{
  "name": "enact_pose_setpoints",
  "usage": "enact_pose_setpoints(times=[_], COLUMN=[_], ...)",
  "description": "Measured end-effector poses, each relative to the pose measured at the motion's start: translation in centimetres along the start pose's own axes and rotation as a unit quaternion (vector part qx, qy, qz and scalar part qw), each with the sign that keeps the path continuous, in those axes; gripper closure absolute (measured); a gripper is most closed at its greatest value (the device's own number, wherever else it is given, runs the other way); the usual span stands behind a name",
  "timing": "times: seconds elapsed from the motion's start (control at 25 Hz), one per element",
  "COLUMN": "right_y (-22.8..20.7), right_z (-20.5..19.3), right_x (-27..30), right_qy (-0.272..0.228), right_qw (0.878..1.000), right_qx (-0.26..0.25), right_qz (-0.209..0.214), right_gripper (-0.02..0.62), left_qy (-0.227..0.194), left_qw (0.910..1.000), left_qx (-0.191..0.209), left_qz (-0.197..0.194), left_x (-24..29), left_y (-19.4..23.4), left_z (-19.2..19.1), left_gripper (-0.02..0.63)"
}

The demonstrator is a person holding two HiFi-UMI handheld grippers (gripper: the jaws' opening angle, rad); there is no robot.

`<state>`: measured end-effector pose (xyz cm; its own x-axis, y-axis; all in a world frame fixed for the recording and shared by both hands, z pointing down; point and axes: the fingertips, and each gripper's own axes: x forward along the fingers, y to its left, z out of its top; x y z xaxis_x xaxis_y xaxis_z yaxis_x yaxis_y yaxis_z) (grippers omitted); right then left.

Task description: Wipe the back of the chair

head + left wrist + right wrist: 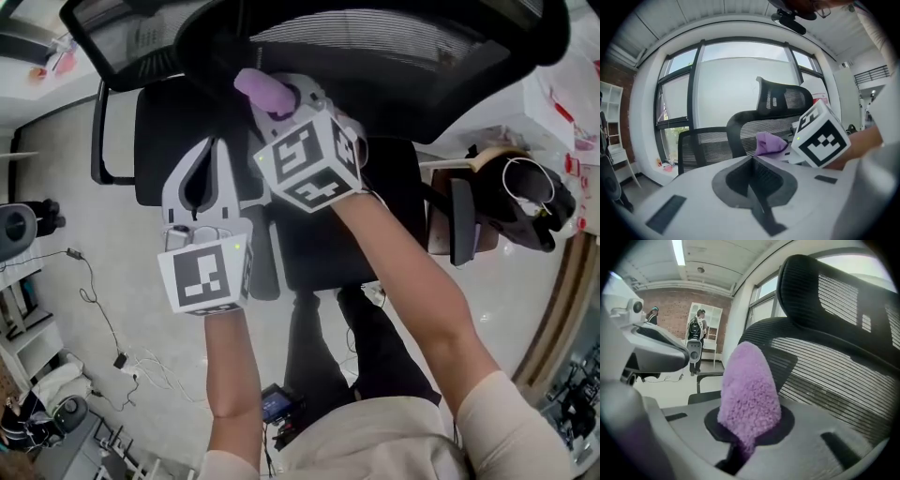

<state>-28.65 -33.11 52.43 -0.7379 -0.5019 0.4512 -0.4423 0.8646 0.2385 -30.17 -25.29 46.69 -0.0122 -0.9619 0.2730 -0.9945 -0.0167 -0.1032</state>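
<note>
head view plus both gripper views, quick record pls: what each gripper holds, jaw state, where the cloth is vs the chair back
left gripper: jaws together, nothing between them
right gripper: jaws shut on fluffy purple cloth
cloth position: sticks out past the jaws, close to the black mesh chair back
contact: cannot tell whether the cloth touches the mesh
black mesh headrest: above the cloth, not touched
</note>
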Motion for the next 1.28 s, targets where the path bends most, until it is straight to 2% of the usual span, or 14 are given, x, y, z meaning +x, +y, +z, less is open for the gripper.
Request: enact_pose_setpoints(times=[0.12, 0.28, 0.48, 0.6, 0.72, 0.92, 1.04, 1.28], right_y=[-0.2, -2.1, -7.6, -12.1, -17.6, -25.6, -27.1, -27.1], right_z=[0.0, -1.5, -6.2, -9.9, -14.1, -20.6, -22.3, -22.4], right_x=[-0.1, -1.5, -5.0, -8.1, -12.2, -19.1, -21.0, -21.1], right_qy=[0.0, 0.005, 0.023, 0.033, 0.046, 0.072, 0.079, 0.079], right_qw=[1.0, 1.0, 0.998, 0.996, 0.989, 0.966, 0.96, 0.963], right_qx=[-0.01, -0.003, 0.017, 0.037, 0.068, 0.14, 0.149, 0.149], right_qz=[-0.001, -0.015, -0.047, -0.079, -0.123, -0.205, -0.221, -0.212], right_gripper=[0.574, 0.574, 0.574, 0.574, 0.574, 0.574, 0.574, 0.574], left_qy=[0.015, 0.009, 0.015, 0.0, 0.014, 0.017, 0.019, 0.022], left_qw=[0.9999, 0.9997, 0.998, 0.9946, 0.9905, 0.9844, 0.982, 0.9814], left_qx=[-0.005, 0.004, 0.015, 0.034, 0.048, 0.06, 0.062, 0.063], left_qz=[0.001, -0.022, -0.06, -0.098, -0.128, -0.165, -0.177, -0.18], left_x=[0.3, 2.0, 4.9, 6.5, 7.7, 9.0, 9.4, 9.2], left_y=[0.0, -2.6, -8.3, -12.9, -17.6, -24.0, -26.5, -27.9], left_z=[-0.1, 0.4, 1.2, 1.9, 2.4, 2.9, 2.9, 2.9], left_gripper=[0.6, 0.6, 0.6, 0.6, 0.6, 0.6, 0.6, 0.6])
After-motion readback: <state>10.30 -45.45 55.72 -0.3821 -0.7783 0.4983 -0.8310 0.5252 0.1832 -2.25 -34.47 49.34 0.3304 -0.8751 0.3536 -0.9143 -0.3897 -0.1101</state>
